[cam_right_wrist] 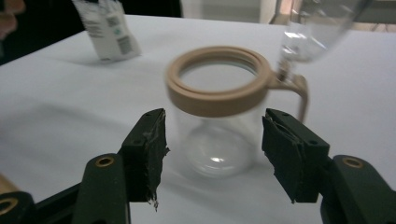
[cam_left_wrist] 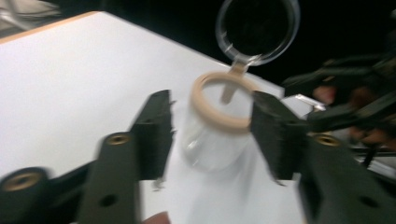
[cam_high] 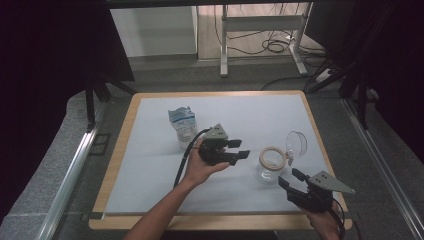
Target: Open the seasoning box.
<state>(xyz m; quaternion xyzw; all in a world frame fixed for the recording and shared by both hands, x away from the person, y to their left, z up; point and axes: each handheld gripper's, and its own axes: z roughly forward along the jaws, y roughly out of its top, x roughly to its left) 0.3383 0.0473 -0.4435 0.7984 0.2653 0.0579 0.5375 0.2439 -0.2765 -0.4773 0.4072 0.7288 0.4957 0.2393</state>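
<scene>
- I am holding my left gripper (cam_high: 243,148) over the middle of the white table mat (cam_high: 150,170), its jaws pointing toward the glass jar (cam_high: 270,165) and standing spread apart with nothing between them.
- In the left gripper view the jar is sitting just ahead of the gap between my open jaws, not touching either pad.
- I am holding my right gripper (cam_high: 292,178) near the table's front right corner, just beside the jar, its jaws also spread wide and gripping nothing.
- In the right gripper view the jar (cam_right_wrist: 219,116) is standing upright between and just beyond the two pads, apart from both.
- The jar is clear glass with a tan ring (cam_right_wrist: 218,84) around its mouth, standing on the mat toward the right side.
- Its clear hinged lid (cam_high: 296,142) is swung open and tilting up behind the jar, joined to the tan ring by a clasp.
- A crumpled white and blue packet (cam_high: 183,122) is standing farther back on the mat, well apart from the jar, beyond my left hand (cam_high: 200,170).
- The mat is lying on a wooden-edged table (cam_high: 117,165).
</scene>
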